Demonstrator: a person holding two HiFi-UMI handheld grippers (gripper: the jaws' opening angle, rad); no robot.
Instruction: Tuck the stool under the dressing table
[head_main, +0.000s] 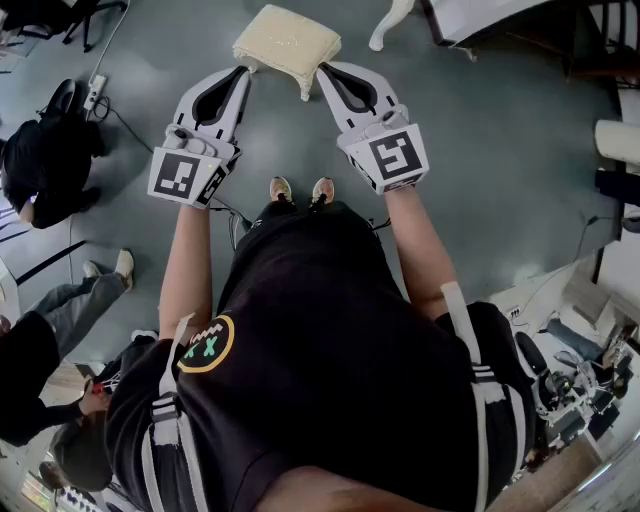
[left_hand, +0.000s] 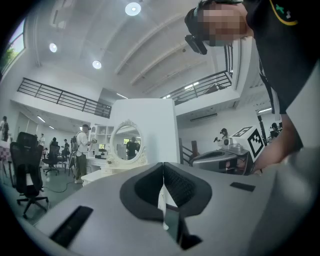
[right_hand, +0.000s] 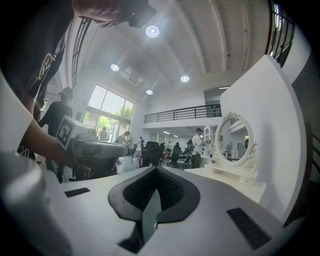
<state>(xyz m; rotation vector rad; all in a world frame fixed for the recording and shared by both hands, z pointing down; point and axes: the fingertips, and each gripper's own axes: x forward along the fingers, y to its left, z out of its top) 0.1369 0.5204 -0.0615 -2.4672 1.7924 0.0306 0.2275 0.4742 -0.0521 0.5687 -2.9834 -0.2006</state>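
The stool (head_main: 287, 40), with a cream cushion and white legs, stands on the grey floor just ahead of my feet. My left gripper (head_main: 243, 71) is held level by the cushion's near left corner, jaws shut and holding nothing. My right gripper (head_main: 325, 69) is level by the near right corner, also shut and holding nothing. I cannot tell whether either tip touches the cushion. A curved white leg of the dressing table (head_main: 390, 24) shows beyond the stool. The left gripper (left_hand: 163, 167) view and the right gripper (right_hand: 156, 171) view show the white dressing table (left_hand: 102, 172) (right_hand: 227, 176) with its oval mirror (left_hand: 125, 142) (right_hand: 236, 139). The stool is hidden in both.
A white partition (left_hand: 145, 130) rises behind the mirror. People (head_main: 40, 170) stand and sit at the left, next to a power strip and cable (head_main: 96, 92). Black office chairs (left_hand: 27, 170) stand further off. Equipment (head_main: 580, 390) crowds the lower right, and a person films near the table (left_hand: 82, 150).
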